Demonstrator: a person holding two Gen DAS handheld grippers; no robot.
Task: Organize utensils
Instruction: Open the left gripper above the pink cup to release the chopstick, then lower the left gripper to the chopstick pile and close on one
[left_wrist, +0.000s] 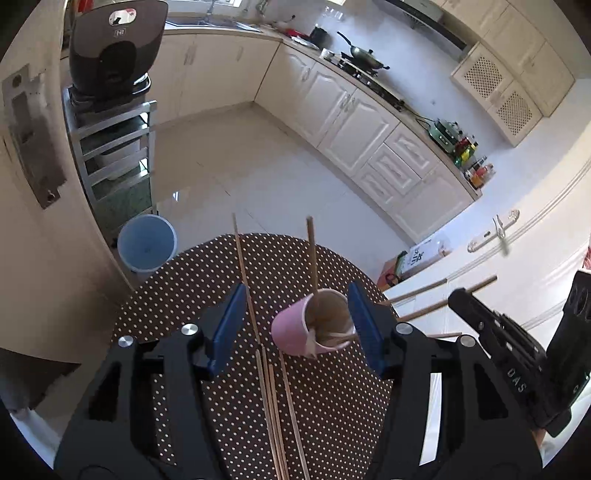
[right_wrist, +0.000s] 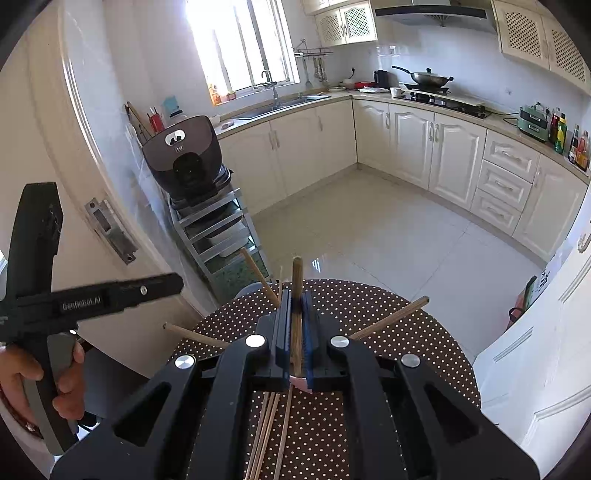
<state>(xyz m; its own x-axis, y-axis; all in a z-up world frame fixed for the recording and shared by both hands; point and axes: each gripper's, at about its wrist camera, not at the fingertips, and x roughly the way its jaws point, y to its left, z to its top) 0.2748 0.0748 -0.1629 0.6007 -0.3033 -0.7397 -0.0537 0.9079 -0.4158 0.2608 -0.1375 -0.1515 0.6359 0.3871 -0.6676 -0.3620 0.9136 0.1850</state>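
Observation:
A pink cup (left_wrist: 295, 332) stands on the brown dotted table (left_wrist: 184, 302) between the blue pads (left_wrist: 232, 325) of my left gripper (left_wrist: 297, 325), which is open; the pads do not clamp it. One chopstick (left_wrist: 312, 254) stands upright in the cup. A long thin stick (left_wrist: 243, 277) runs close by the left pad. Several loose chopsticks (left_wrist: 273, 406) lie nearer on the cloth. My right gripper (right_wrist: 295, 299) is shut on a bundle of chopsticks (right_wrist: 296, 288) that fans out to both sides, right above the cup's rim (right_wrist: 301, 382).
The right gripper's black frame (left_wrist: 491, 332) sits close at the right of the cup. A hand (right_wrist: 22, 373) holds the left tool at the left edge. Beyond the table are a blue bin (left_wrist: 147, 240), a metal rack (left_wrist: 114, 147) and white cabinets (left_wrist: 351, 122).

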